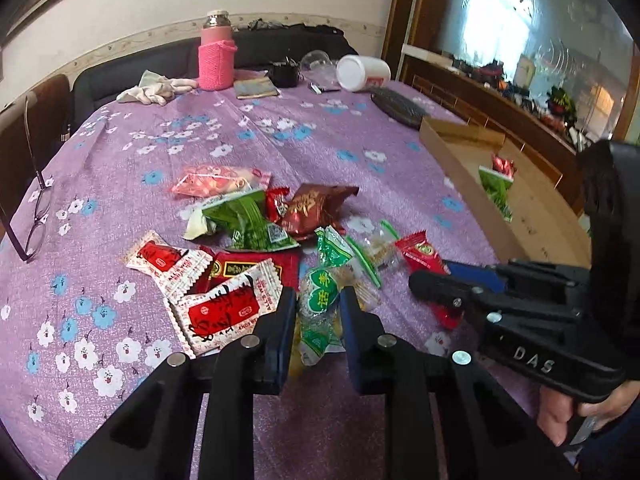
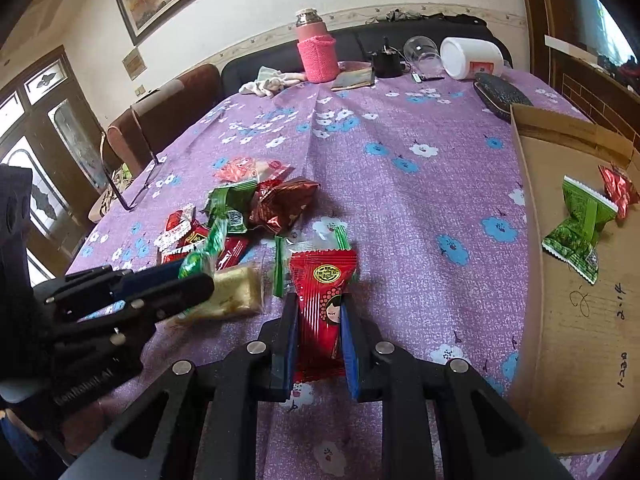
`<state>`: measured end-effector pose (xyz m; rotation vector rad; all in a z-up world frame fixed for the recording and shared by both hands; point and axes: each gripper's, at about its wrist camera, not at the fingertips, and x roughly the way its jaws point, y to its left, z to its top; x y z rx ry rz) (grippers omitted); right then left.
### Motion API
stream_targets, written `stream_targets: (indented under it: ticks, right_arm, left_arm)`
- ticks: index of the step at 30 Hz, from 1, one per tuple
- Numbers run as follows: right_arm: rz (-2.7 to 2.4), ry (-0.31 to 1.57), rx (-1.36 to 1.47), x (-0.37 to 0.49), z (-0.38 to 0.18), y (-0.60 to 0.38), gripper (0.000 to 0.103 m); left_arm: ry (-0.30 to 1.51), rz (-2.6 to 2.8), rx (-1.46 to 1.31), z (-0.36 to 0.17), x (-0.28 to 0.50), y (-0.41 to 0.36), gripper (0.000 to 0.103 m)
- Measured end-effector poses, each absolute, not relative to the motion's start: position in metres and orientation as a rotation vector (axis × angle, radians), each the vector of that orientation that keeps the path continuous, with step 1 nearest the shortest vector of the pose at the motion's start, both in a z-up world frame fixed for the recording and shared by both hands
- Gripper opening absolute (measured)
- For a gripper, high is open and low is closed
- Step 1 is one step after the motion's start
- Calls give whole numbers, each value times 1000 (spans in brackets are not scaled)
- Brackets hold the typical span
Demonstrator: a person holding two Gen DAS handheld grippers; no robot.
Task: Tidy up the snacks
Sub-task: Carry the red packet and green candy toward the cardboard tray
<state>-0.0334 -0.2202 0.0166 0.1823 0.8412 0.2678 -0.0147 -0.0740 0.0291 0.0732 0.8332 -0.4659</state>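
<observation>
A heap of snack packets (image 1: 248,220) lies on the purple flowered tablecloth (image 1: 280,140). My left gripper (image 1: 318,298) is shut on a clear packet with a green label (image 1: 320,284) at the heap's near edge. In the right wrist view the left gripper (image 2: 192,274) comes in from the left with that packet (image 2: 200,258) in it. My right gripper (image 2: 319,300) is shut on a red packet (image 2: 320,280) that rests on the cloth. From the left wrist view the right gripper (image 1: 436,280) reaches in from the right, the red packet (image 1: 420,254) in its jaws.
A shallow cardboard box (image 2: 560,340) at the right holds a green packet (image 2: 576,224) and a red foil one (image 2: 618,188). At the far end stand a pink bottle (image 1: 216,60), a tipped white jar (image 1: 362,72) and a dark pouch (image 1: 396,108). Glasses (image 1: 36,216) lie left.
</observation>
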Motion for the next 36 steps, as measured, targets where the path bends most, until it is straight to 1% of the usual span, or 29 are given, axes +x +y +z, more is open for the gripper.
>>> stream_targets:
  ticks: [36]
  right_arm:
    - [246, 794, 203, -37, 23, -226, 20]
  left_arm:
    - [802, -457, 80, 34, -22, -76, 21]
